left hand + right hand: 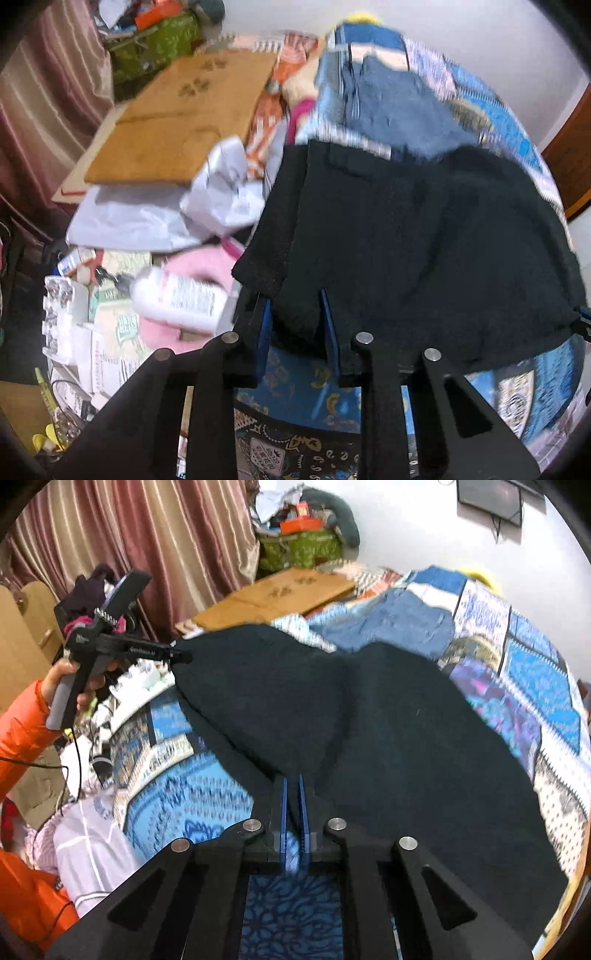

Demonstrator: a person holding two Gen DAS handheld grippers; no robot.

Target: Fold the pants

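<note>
A: Count, left to right. One curtain (147,535), striped pink and tan, far left. One green patterned bag (299,552) against the wall, heaped with clutter. One flat cardboard sheet (184,114) on the bed's left side, paw prints stamped on it. One white bottle (181,299) lying among papers, label too blurred to read.

B: And the garments?

A: One pair of black pants (369,720), spread over the blue patchwork quilt (535,672). One blue denim piece (399,107) beyond it, farther up the bed.

B: Which way do the pants run?

A: Hard to name waist or hem. In the right wrist view the dark cloth stretches from the far left, where one gripper lifts a corner, across to the near right, so the long axis lies roughly left to right, sagging in the middle.

B: Grippers?

A: Two. The left gripper (295,310) has a fold of the black cloth between its blue pads, jaws narrowed on it. From the other camera the same tool (181,656) shows in a hand with an orange sleeve (22,734), pinching the pants' far-left corner. The right gripper (291,794) has jaws almost together, clamped on the near edge of the cloth.

B: Any writing?

A: Small lettering on the left tool's body, not legible.
</note>
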